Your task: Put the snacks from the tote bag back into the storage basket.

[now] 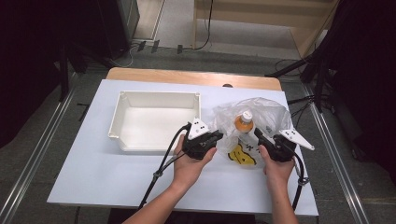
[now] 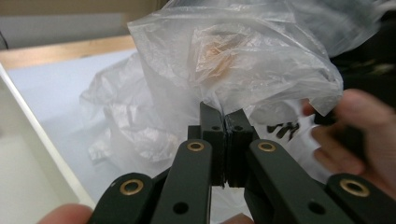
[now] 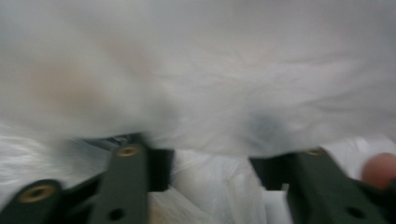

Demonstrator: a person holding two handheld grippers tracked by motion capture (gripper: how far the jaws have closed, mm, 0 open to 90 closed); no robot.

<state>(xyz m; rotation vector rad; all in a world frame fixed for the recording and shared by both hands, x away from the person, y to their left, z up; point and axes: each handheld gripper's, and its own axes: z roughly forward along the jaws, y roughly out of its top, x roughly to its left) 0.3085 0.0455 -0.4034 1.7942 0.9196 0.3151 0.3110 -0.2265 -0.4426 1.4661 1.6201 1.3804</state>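
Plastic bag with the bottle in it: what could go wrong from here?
1. The left tongs pinch only a thin fold of the plastic bag; a hard pull might tear the film or let it slip out.
2. The right tongs stand open with film between the jaws, not clamped, so that side may sag.
3. The bottle stands upright inside the bag; a one-sided pull could tip it toward the white tray.

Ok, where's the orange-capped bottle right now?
In the high view, the bottle stands inside the clear plastic bag, right of the white tray, between the left claw and right claw.
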